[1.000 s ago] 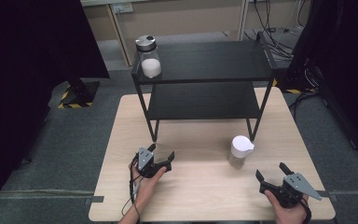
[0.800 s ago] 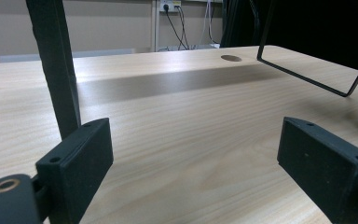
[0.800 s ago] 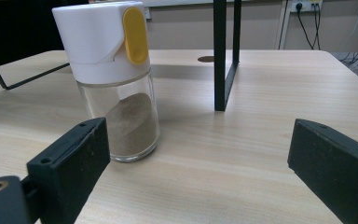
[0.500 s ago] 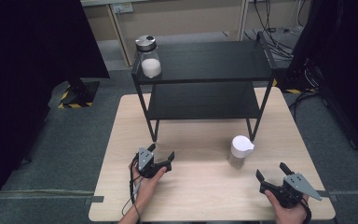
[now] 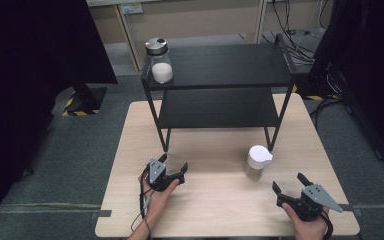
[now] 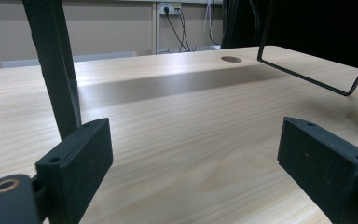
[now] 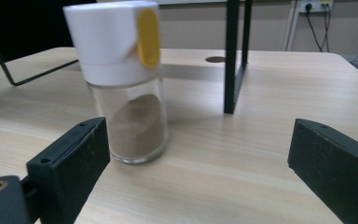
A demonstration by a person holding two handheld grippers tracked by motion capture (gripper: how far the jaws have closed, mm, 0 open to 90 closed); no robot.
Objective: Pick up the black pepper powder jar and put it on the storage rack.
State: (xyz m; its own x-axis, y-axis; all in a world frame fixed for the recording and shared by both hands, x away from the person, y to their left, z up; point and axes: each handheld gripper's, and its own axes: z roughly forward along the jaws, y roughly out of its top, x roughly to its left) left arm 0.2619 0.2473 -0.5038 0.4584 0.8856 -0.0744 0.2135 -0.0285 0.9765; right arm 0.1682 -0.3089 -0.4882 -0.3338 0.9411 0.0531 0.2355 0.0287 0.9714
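A glass shaker with a white cap (image 5: 256, 161) (image 7: 123, 79) stands upright on the wooden table (image 5: 220, 210), right of centre; it holds brown powder and has a yellow flap on its cap. My right gripper (image 5: 289, 185) (image 7: 196, 163) rests low on the table just right of and nearer than it, jaws wide and empty. My left gripper (image 5: 172, 163) (image 6: 196, 163) sits at the near left, open with nothing between its jaws, facing the shelf's left front leg (image 6: 56, 70). A second jar with a silver lid and white powder (image 5: 159, 61) stands on the black shelf's top left corner.
A black two-tier metal shelf (image 5: 220, 75) covers the far half of the table; its thin legs (image 5: 275, 125) come down near the shaker. A cable hole (image 6: 231, 59) is in the tabletop beyond. Dark curtains and cables surround the table on the grey floor.
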